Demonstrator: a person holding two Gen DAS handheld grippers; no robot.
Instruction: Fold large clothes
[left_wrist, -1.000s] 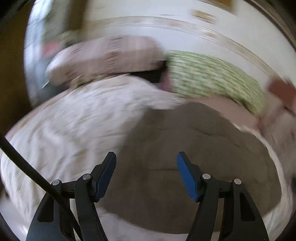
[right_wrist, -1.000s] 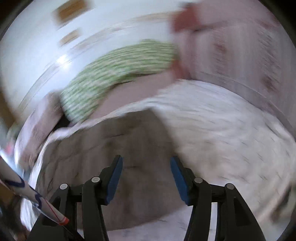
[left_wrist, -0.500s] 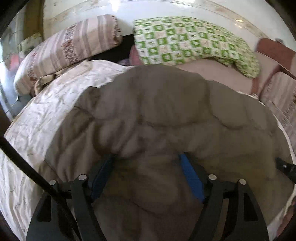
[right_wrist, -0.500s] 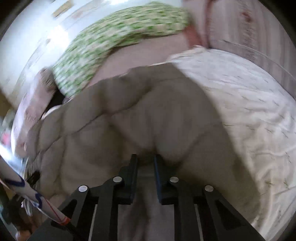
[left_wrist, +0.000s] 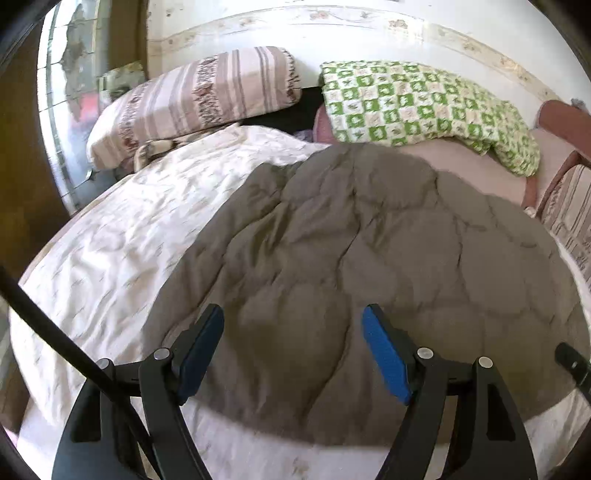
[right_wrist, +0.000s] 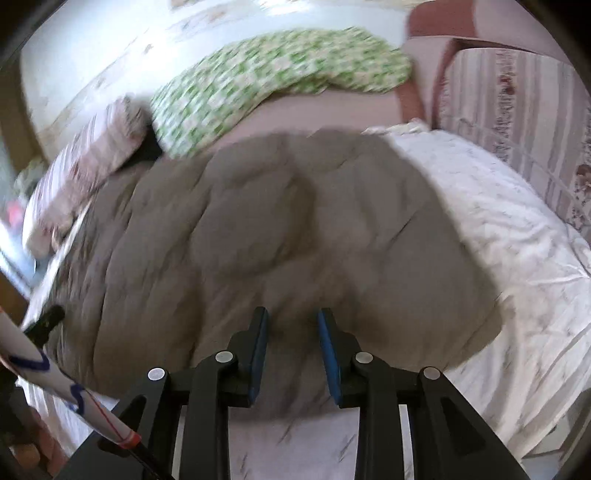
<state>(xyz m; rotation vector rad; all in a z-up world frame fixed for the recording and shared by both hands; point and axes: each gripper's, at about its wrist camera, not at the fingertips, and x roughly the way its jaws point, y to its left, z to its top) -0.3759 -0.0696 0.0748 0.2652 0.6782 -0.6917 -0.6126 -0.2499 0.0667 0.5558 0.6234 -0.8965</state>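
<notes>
Since a moment ago the quilt (left_wrist: 351, 258) dropped from my claws onto the bed (left_wrist: 110, 266). My left claw (left_wrist: 293, 347) gapes, released; my right claw (right_wrist: 291, 341) has just reopened, empty. One quilt, long axis across the bed; two pillows behind.

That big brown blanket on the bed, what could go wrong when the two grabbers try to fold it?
1. The brown blanket looks thick and puffy. The right gripper, whose jaws have just been opening with nothing between them, may pinch only the top layer.
2. The left gripper is open above the near edge, so a grab could catch the white bedsheet too.
3. The green checked pillow lies near the far edge and may get dragged.
</notes>
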